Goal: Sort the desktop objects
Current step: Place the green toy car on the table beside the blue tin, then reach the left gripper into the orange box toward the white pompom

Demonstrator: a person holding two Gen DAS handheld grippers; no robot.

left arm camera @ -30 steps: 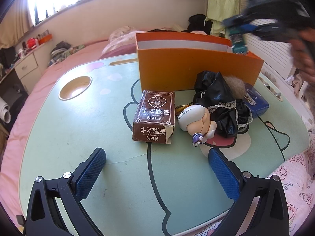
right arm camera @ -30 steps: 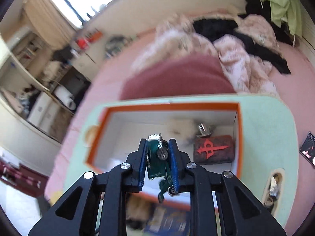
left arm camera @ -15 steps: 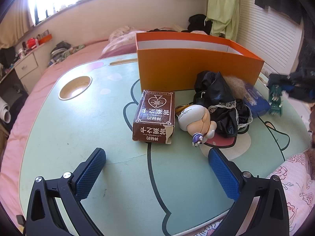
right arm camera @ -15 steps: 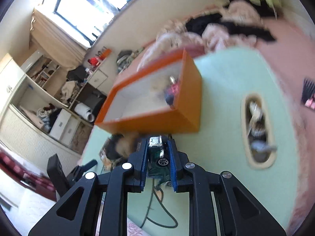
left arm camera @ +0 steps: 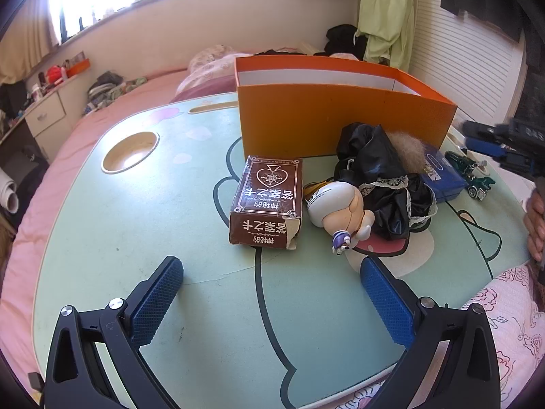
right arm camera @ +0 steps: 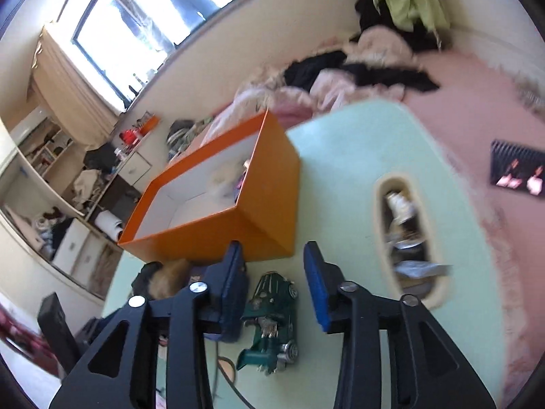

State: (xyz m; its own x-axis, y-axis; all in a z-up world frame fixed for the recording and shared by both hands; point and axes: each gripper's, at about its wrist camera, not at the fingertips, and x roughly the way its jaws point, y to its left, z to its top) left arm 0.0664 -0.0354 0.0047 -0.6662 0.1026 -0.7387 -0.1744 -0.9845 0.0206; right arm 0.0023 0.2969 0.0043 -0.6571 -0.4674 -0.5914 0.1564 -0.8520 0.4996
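My right tongs (right arm camera: 276,286) have just been opening; the small green toy car (right arm camera: 272,320) lies free between the pads on the pale green surface (right arm camera: 340,170), low in the frame below the orange cardboard box (right arm camera: 259,204). My left tongs (left arm camera: 272,293) stand wide apart, holding nothing.

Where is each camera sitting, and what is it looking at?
Left wrist: rides the left gripper, looking across the table at the brown box and orange box; its open jaws show, plus a hand at right.
Right wrist: rides the right gripper, looking down at the toy car between jaws that have just been opening.
Both show: the orange box, toy car, table.
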